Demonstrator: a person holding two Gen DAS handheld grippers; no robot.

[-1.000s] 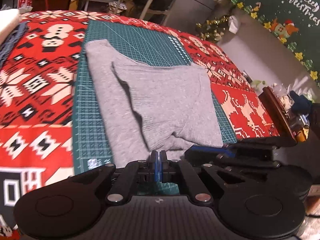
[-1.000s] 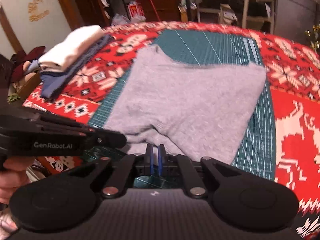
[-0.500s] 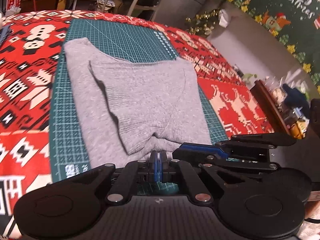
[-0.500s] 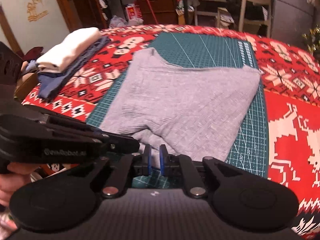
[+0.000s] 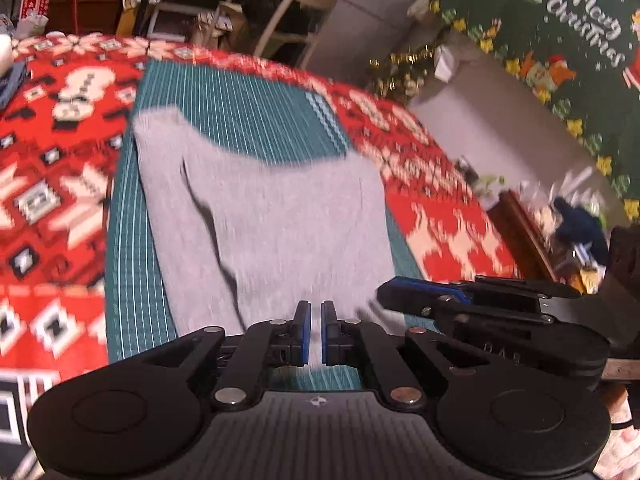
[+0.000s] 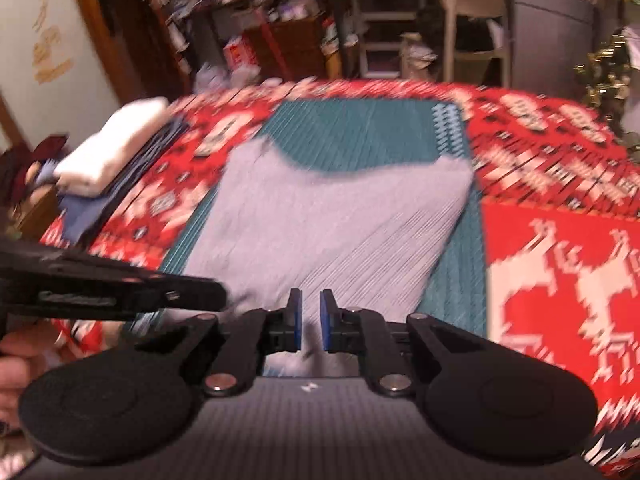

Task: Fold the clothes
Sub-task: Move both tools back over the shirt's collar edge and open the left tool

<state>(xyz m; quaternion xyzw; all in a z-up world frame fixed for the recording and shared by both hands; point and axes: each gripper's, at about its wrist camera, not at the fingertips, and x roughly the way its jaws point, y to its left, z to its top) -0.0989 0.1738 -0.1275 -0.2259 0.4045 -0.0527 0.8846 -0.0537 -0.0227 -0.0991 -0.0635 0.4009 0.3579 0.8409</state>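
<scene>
A soft grey ribbed sweater is lying folded on the green gridded mat. Left tongs and right tongs are hovering at its 6 o'clock edge, slightly parted, gripping nothing.

Both my grippers, jaws a little apart, side by side

My left gripper sits at the bottom centre of its own view, blue pads parted by a narrow gap with nothing pinched between them. My right gripper shows the same small gap at the bottom centre of its view, also empty. In the left view the right gripper's fingers reach in from the right edge; in the right view the left gripper juts in from the left, my hand on it.
</scene>
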